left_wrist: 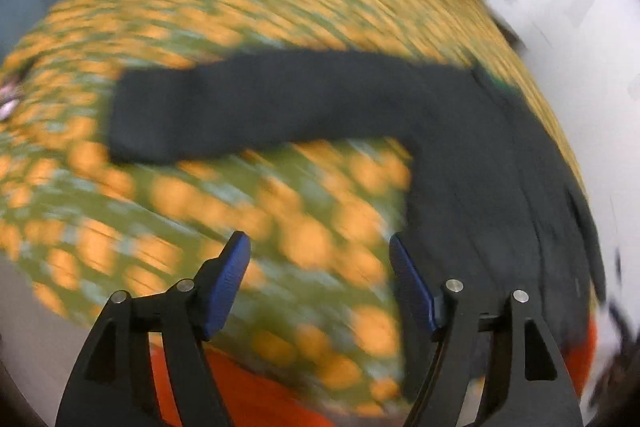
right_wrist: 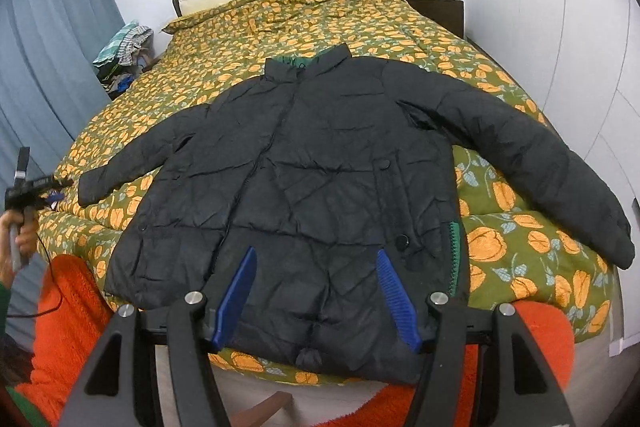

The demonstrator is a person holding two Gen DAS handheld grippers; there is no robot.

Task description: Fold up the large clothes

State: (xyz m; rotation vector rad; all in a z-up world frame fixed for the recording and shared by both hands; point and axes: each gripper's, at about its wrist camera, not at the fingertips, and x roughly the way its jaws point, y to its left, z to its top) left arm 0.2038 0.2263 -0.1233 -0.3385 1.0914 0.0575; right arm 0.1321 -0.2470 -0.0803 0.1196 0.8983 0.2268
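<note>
Both grippers — left gripper (left_wrist: 320,247), right gripper (right_wrist: 316,259) — hang spread, empty, above the black jacket (right_wrist: 304,163).

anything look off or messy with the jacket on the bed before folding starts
Nothing stands out. The black jacket lies flat, front up, on the flowered bedspread, both sleeves spread out and its hem at the near edge of the bed. The only clutter is a pile of clothes beside the bed, clear of the jacket.

Black grippers (right_wrist: 314,295) – blue ribbed pads (right_wrist: 394,297), silver screws; fuzzy orange clothing (right_wrist: 68,311), green cuff.
</note>
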